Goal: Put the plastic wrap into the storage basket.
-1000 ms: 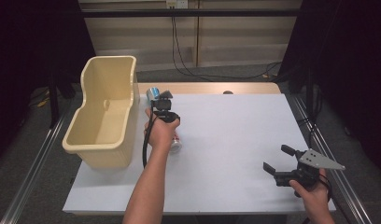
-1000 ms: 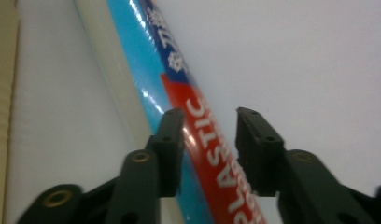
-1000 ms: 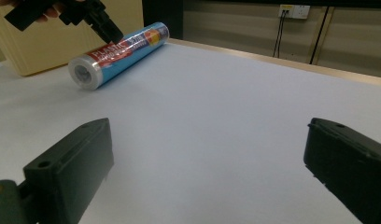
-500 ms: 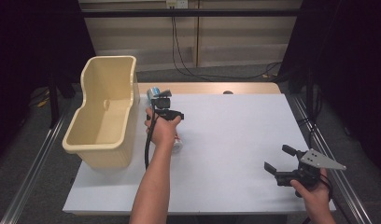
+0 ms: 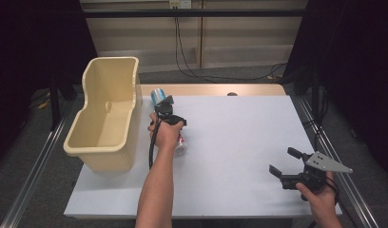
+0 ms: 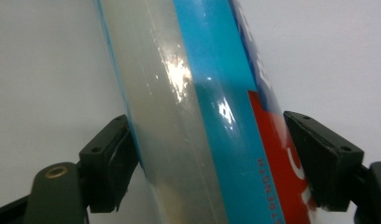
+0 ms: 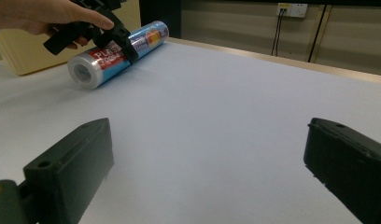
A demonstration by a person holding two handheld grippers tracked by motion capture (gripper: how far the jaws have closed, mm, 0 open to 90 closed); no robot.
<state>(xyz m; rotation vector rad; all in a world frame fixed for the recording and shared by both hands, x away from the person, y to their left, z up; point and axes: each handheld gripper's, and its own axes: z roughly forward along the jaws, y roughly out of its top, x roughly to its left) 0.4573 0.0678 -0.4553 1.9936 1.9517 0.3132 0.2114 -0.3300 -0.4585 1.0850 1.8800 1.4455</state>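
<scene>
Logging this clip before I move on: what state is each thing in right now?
Roll: lying on its side on the table, between the left gripper's jaws.
Left gripper: jaws astride the roll, just opened wider.
Right gripper: open, empty.
Bin: upright, empty.

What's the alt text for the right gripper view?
A hand holds the left gripper over a blue-and-red roll lying on its side on the white table, jaws straddling it. In the foreground the right gripper stands open with nothing between its jaws. A cream bin sits behind the roll.
</scene>
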